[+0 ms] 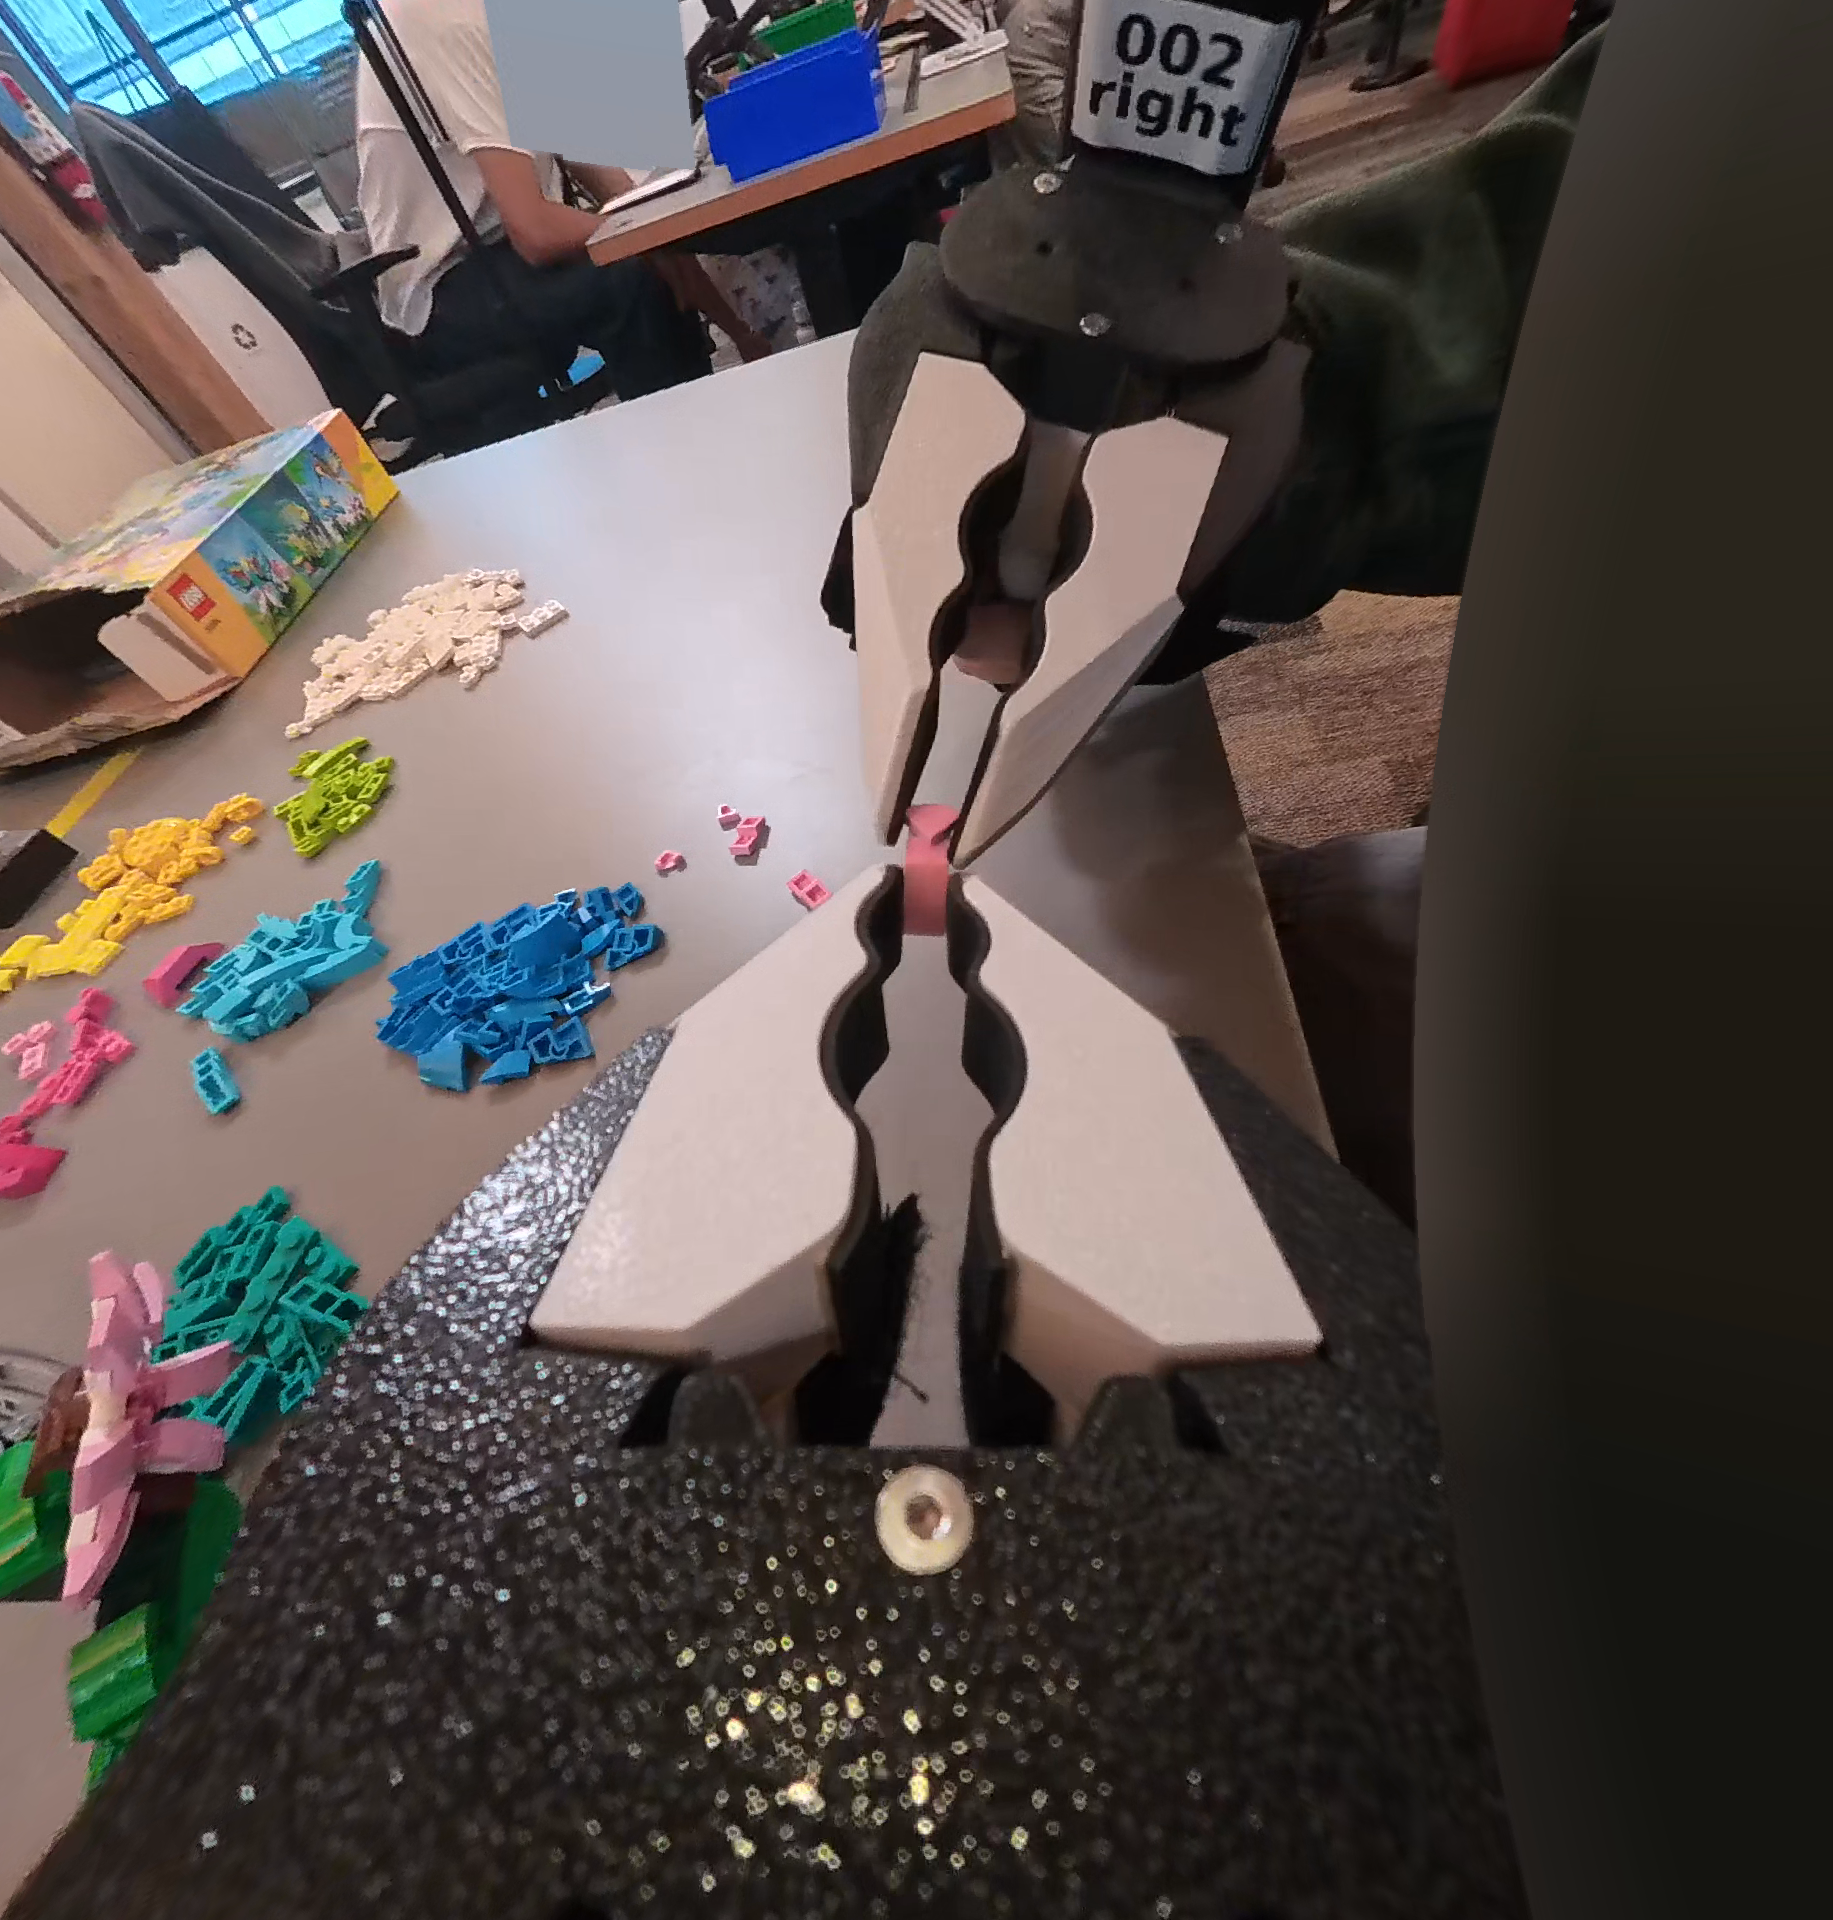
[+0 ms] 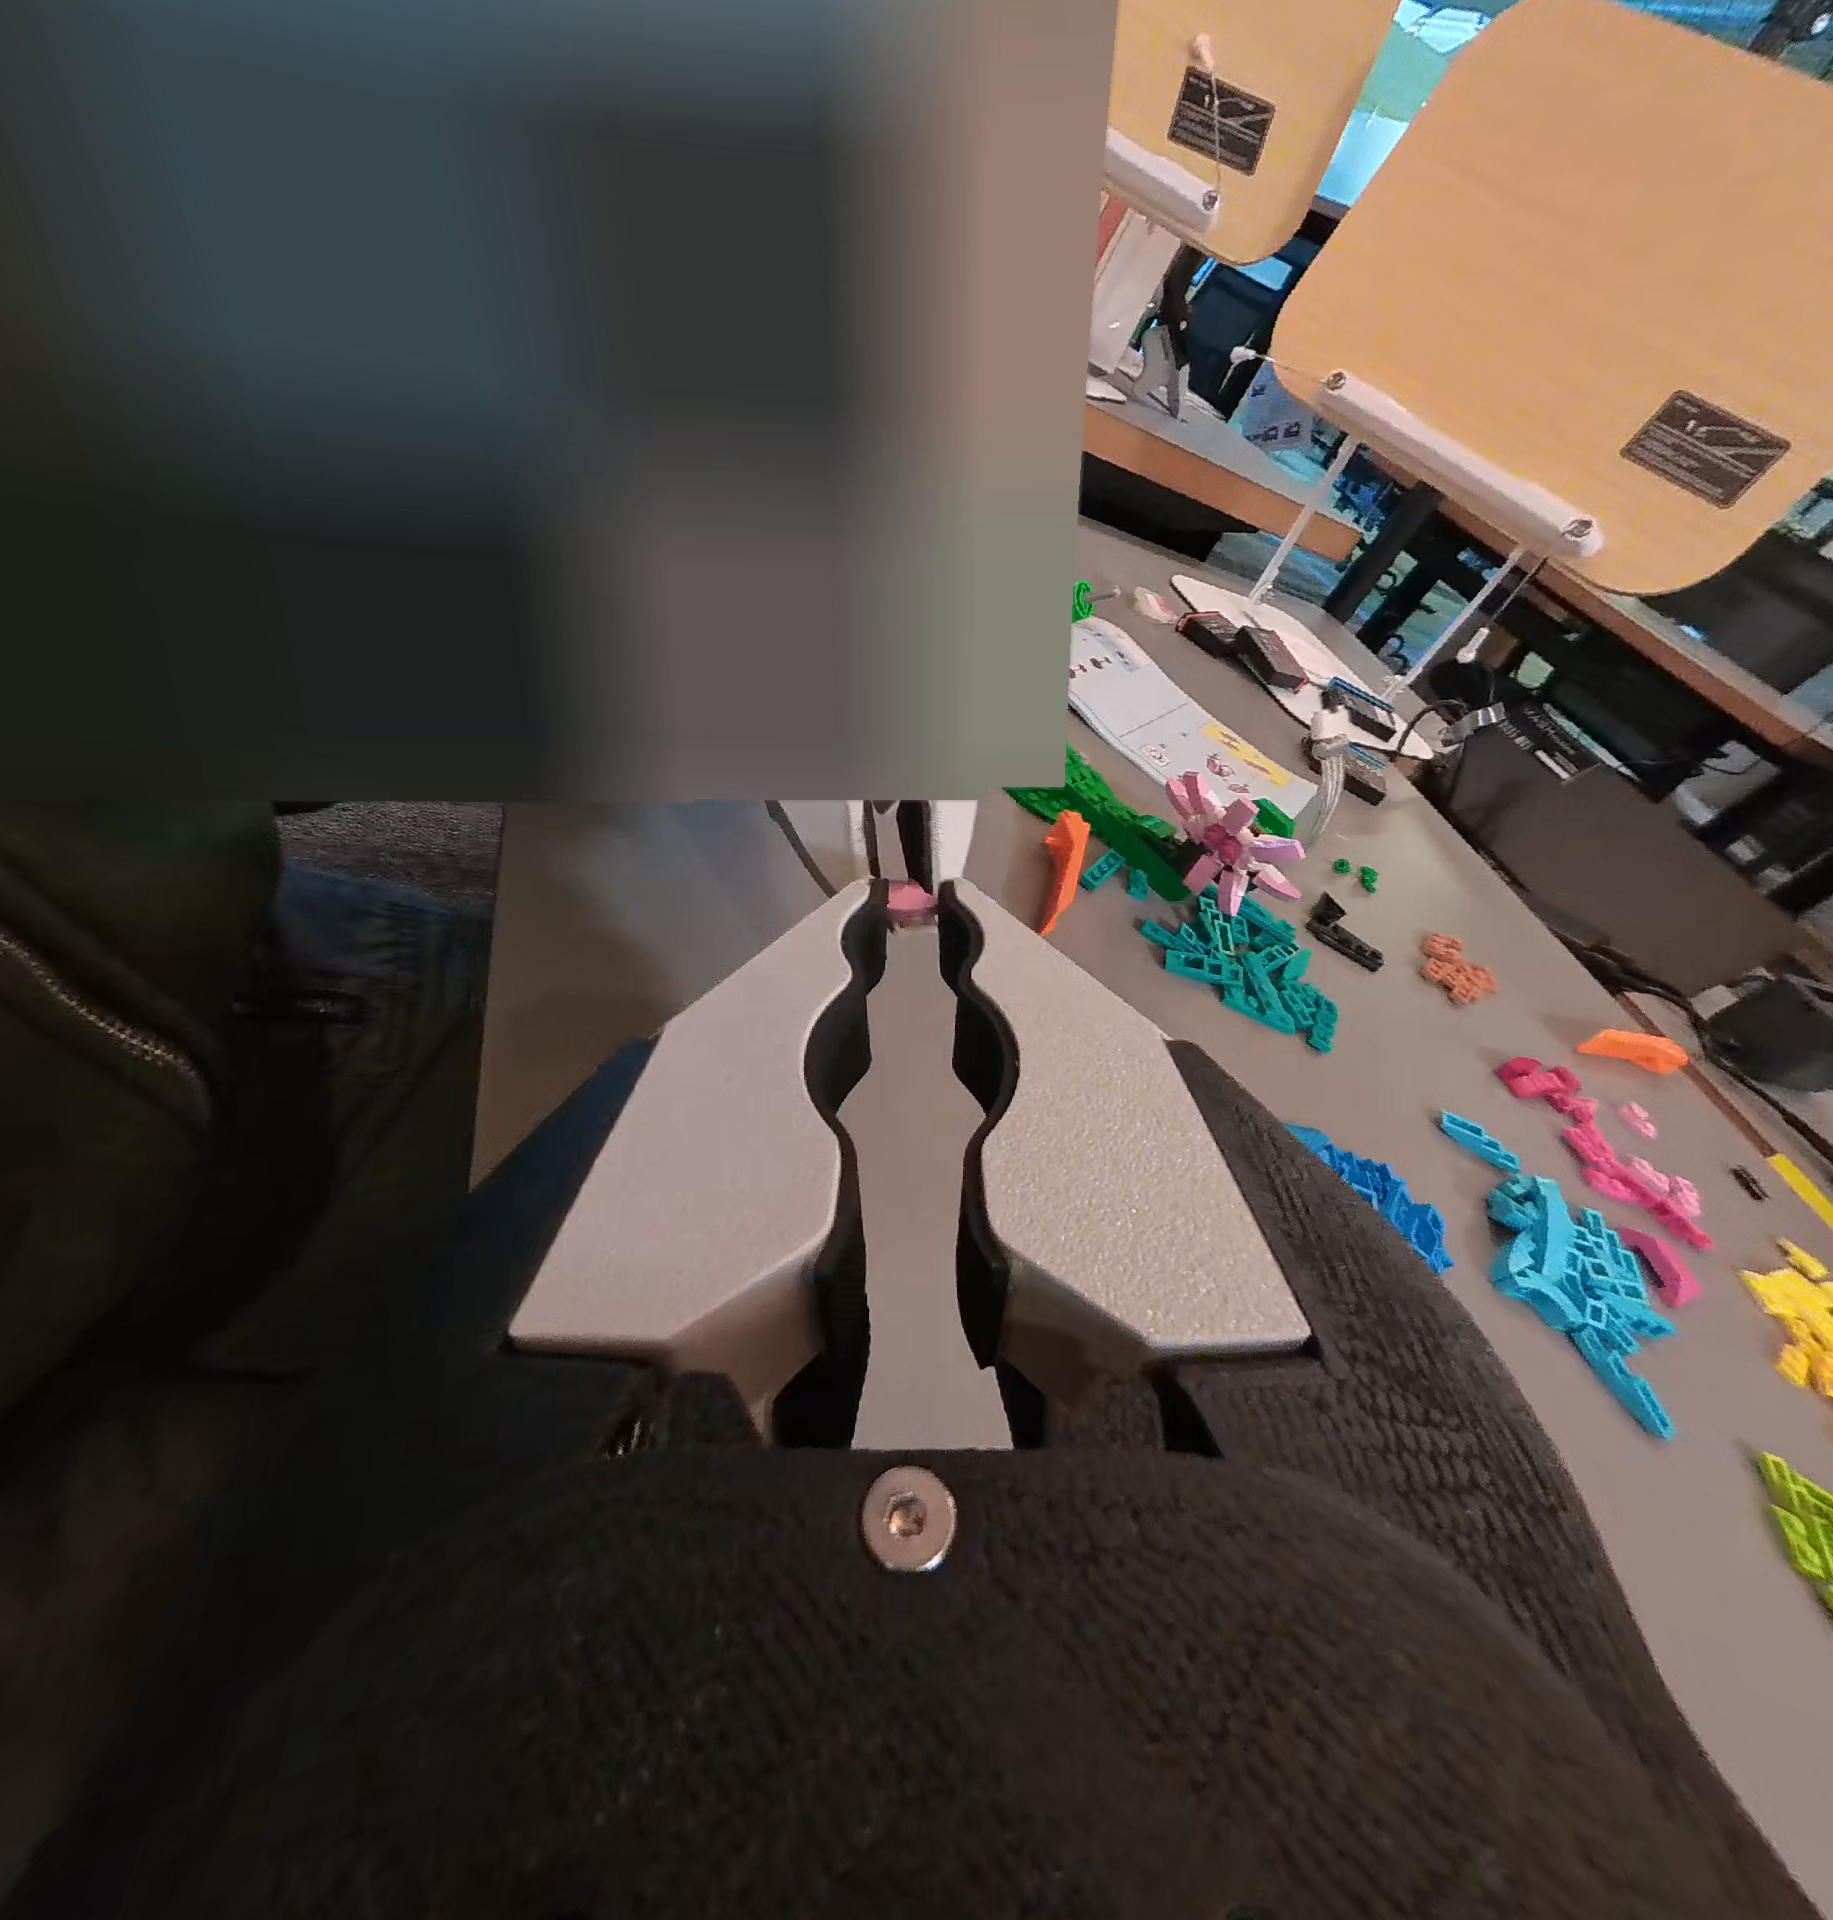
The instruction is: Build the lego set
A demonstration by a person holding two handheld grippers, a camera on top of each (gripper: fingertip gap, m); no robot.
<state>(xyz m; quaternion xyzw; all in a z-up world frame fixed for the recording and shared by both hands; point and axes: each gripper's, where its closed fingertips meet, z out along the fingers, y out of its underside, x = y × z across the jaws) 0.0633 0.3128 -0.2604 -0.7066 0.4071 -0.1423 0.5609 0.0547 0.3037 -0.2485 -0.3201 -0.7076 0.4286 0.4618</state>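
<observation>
Both claws pinch one pink brick (image 1: 927,878) between them.

White fingers (image 1: 787,1091) (black, glittery body).

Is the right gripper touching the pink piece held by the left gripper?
Touching. The left wrist view shows the right gripper tips pinching the top of the pink piece, while the left gripper clamps its lower part.

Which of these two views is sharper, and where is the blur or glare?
Left wrist view: sharper, the pink piece and blue brick pile crisp; glints speckle the left gripper body. Right wrist view: softer, the yellow bricks smeared at the edge, and a large added blur patch upper left.
</observation>
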